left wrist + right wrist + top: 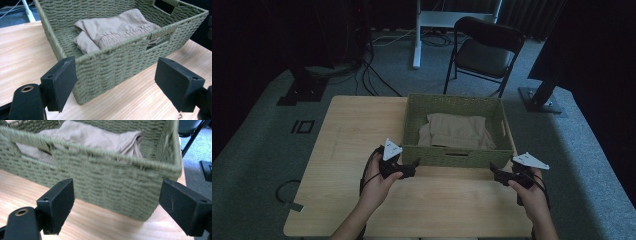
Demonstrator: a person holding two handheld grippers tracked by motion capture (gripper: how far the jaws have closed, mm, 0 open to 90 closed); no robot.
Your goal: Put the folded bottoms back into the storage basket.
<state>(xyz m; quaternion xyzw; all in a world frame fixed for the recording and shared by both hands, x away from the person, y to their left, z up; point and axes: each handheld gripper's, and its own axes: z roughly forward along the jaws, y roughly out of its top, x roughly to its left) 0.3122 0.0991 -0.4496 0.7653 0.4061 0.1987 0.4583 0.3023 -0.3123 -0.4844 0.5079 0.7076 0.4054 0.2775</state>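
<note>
A green woven basket point(457, 156) stands on the far half of the wooden table point(362, 130), with a folded beige cloth point(457, 131) inside it. My left gripper point(414, 163) hovers just off the basket's near left corner point(82, 97), jaws wide apart and empty. My right gripper point(493, 170) sits by the near right corner point(150, 212), open too, nothing between its jaws. In the left gripper view the cloth point(112, 30) lies behind the front wall with its handle slot. In the right gripper view the cloth point(95, 137) shows over the basket's rim.
A black folding chair point(484, 50) stands on the carpet beyond the table. Dark stands point(302, 85) and cables lie at the back left, another stand base point(539, 97) at the back right. Bare wood spreads in front of the basket.
</note>
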